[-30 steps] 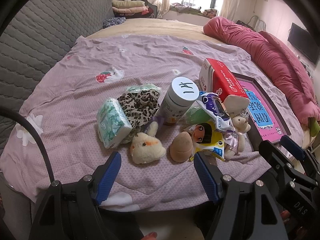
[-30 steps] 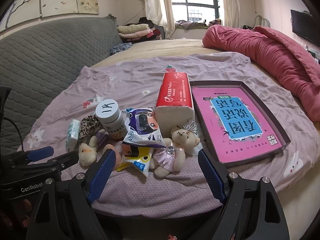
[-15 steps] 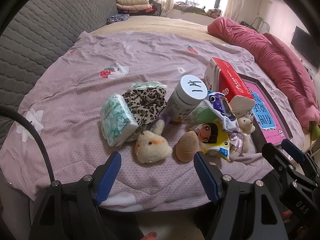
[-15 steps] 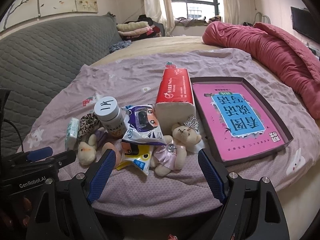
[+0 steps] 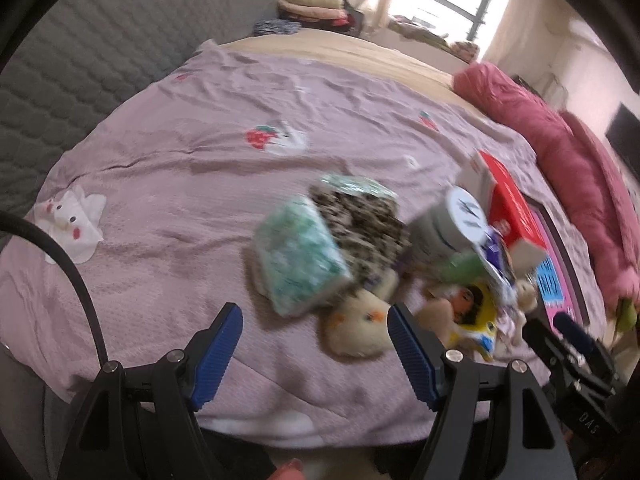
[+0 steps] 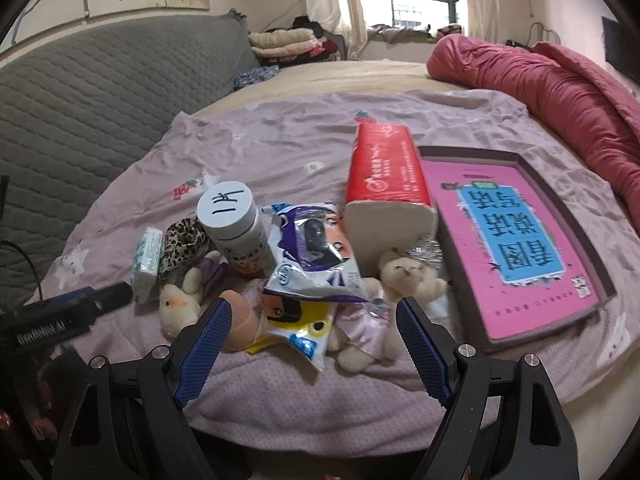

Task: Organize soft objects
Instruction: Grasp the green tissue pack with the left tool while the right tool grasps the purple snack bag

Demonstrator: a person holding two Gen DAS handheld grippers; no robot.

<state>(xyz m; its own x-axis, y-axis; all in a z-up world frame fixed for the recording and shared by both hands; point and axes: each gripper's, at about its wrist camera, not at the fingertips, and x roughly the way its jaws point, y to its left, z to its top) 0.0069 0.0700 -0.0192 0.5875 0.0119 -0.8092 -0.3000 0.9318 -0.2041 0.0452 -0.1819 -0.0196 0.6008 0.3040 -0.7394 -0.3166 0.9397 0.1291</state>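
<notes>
A heap of things lies on the purple bedspread (image 5: 168,184). A green tissue pack (image 5: 298,256) (image 6: 147,254), a leopard-print cloth (image 5: 360,220) (image 6: 182,242), a cream plush chick (image 5: 360,330) (image 6: 176,308), a plush bear in a lilac dress (image 6: 394,280) and a red tissue pack (image 6: 386,176) (image 5: 510,200) are among them. My left gripper (image 5: 314,346) is open, just short of the green pack and the chick. My right gripper (image 6: 312,344) is open over the snack bags (image 6: 310,256).
A white-lidded jar (image 6: 234,226) (image 5: 452,226) stands in the heap beside a tan egg shape (image 6: 240,320). A shallow tray with a pink book (image 6: 516,248) lies to the right. A red quilt (image 6: 560,88) runs along the far right. A grey headboard (image 6: 100,92) is on the left.
My left gripper has swung left and closer to the heap, so the green pack and the chick now lie between its fingers' line. My right gripper has moved slightly closer.
</notes>
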